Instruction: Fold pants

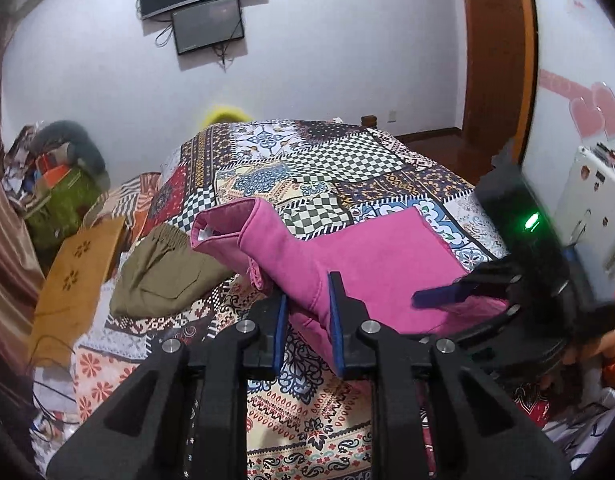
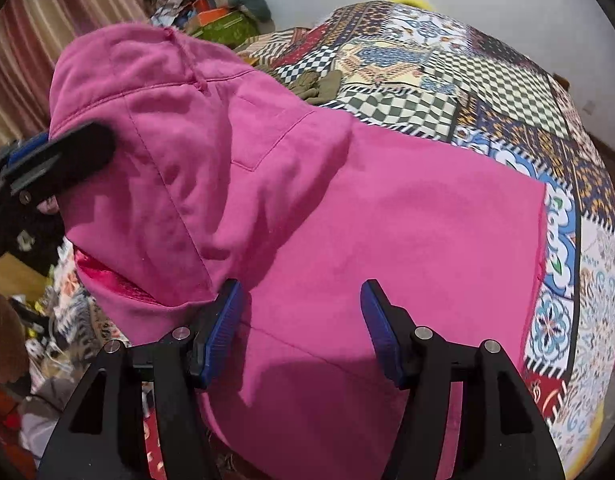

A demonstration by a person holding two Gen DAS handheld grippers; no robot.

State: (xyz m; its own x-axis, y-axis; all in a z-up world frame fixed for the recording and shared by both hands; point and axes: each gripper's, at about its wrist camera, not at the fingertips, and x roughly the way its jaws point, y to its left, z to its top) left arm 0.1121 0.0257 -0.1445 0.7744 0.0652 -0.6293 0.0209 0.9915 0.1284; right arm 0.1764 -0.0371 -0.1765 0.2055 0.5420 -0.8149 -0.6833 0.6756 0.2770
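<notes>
Pants (image 2: 347,216) lie mid-bed (image 1: 347,160), waist end lifted at left. Your left gripper (image 1: 308,312) pinches a pink fold, jaws narrow; right gripper (image 2: 301,332) hovers wide, empty. Thin bite: the fold may slip if you lift fast.

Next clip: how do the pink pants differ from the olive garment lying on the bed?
The pink pants are bright pink; the olive garment is a dull green-brown. One end of the pink pants is lifted, pinched in the left gripper; the olive garment lies untouched in a bunched heap. In the left wrist view the olive garment lies further left, near the bed's edge. Both rest on the patterned bedspread.
</notes>
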